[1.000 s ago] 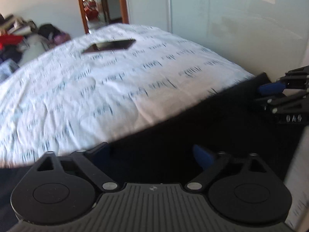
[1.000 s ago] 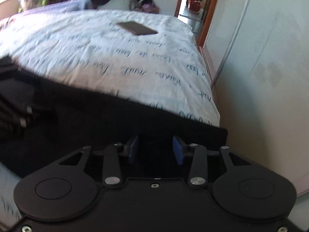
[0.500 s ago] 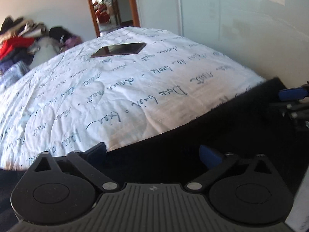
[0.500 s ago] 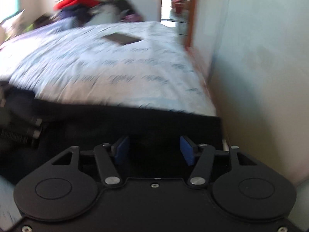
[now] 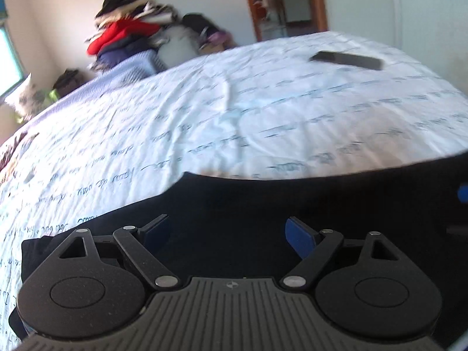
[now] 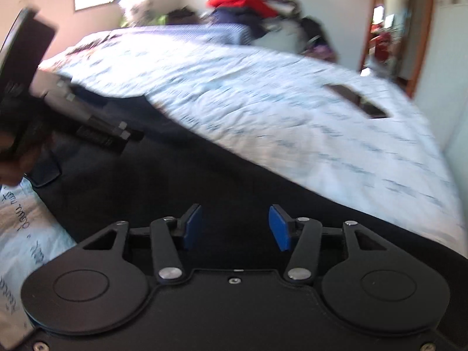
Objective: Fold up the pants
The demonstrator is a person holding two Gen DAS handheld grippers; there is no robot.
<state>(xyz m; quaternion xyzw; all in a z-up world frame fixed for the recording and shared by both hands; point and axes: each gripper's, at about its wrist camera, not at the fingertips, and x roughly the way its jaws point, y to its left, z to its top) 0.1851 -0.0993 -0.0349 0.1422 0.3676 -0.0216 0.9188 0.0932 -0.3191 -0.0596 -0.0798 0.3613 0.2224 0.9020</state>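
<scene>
Pants (image 5: 292, 204) flat on bed (image 5: 204, 117); left claw (image 5: 226, 234) wide, right claw (image 6: 235, 228) narrower, both closing, empty; risk: pinching sheet too.

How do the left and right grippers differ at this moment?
The left gripper has its blue pads set wider apart than the right gripper. The left one is over the end of the black pants; the right one over their middle. Both are closing, with no cloth pinched.
</scene>
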